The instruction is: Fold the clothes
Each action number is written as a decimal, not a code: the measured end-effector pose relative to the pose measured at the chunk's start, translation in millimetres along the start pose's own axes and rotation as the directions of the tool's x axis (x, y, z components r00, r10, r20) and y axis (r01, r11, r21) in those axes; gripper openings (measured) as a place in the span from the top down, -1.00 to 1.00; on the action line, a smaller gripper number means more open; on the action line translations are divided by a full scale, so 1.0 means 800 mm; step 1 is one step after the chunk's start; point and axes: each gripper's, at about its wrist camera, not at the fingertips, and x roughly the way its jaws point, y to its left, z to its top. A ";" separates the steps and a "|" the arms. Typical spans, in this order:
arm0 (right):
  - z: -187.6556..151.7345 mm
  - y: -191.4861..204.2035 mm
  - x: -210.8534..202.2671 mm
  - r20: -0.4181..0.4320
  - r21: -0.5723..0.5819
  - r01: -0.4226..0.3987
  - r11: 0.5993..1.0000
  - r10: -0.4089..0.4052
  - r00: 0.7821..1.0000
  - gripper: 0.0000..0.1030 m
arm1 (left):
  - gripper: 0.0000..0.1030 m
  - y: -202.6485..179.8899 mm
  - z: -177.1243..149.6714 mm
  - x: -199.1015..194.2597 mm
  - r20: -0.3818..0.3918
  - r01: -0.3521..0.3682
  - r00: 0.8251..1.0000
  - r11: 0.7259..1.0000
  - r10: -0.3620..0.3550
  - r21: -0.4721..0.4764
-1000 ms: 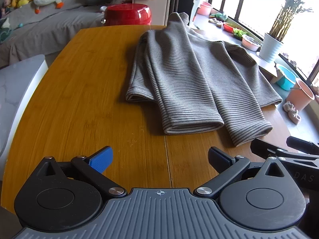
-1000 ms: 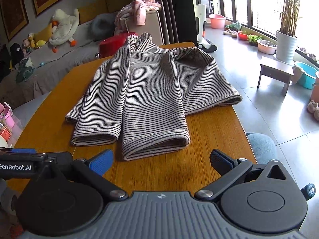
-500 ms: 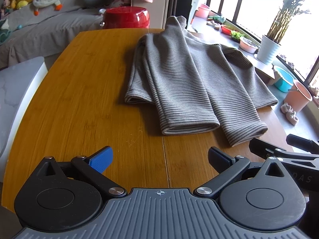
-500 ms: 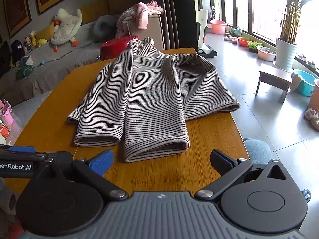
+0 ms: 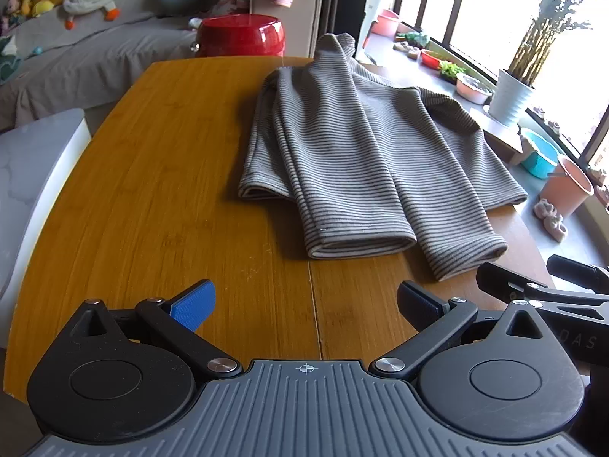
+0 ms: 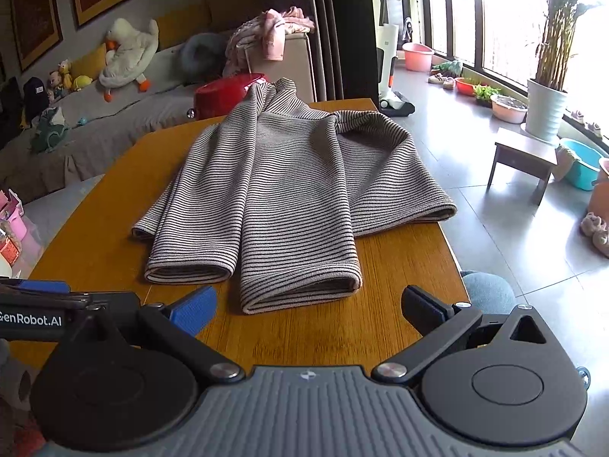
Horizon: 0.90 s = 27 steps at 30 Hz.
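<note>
A grey striped sweater (image 5: 365, 160) lies flat on the wooden table (image 5: 160, 175), with both sleeves folded over the body and their cuffs toward me. It also shows in the right wrist view (image 6: 289, 198). My left gripper (image 5: 304, 301) is open and empty, held above the table's near edge, short of the cuffs. My right gripper (image 6: 308, 304) is open and empty, just in front of the nearer cuff (image 6: 300, 293). The right gripper's fingers show at the right edge of the left wrist view (image 5: 533, 285).
A red stool (image 5: 239, 36) stands beyond the table's far end. A white chair (image 5: 34, 175) is at the left. A sofa with plush toys (image 6: 129, 53) lies behind. A small stool (image 6: 521, 160), basins and a potted plant (image 6: 544, 110) stand on the floor at the right.
Both grippers have drawn back slightly and risen, so the sweater looks a little farther off. The sweater has not moved. Both stay open.
</note>
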 end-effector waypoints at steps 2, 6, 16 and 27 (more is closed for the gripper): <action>0.000 0.000 0.001 -0.001 0.000 -0.002 1.000 0.002 1.000 -1.00 | -1.00 0.000 0.001 0.001 -0.002 0.001 1.000 1.000 -0.001 -0.002; -0.001 -0.001 0.002 -0.004 -0.003 -0.007 1.000 0.007 1.000 -1.00 | -1.00 0.002 0.001 0.002 -0.006 0.000 1.000 1.000 0.000 -0.010; 0.000 -0.003 0.007 -0.015 -0.004 -0.013 1.000 0.013 1.000 -1.00 | -1.00 0.005 0.005 0.008 -0.014 0.006 1.000 1.000 -0.006 -0.019; 0.009 -0.021 0.048 -0.081 0.010 0.009 1.000 -0.008 0.997 -1.00 | -1.00 0.009 0.019 0.056 -0.064 0.082 0.995 0.997 -0.081 0.003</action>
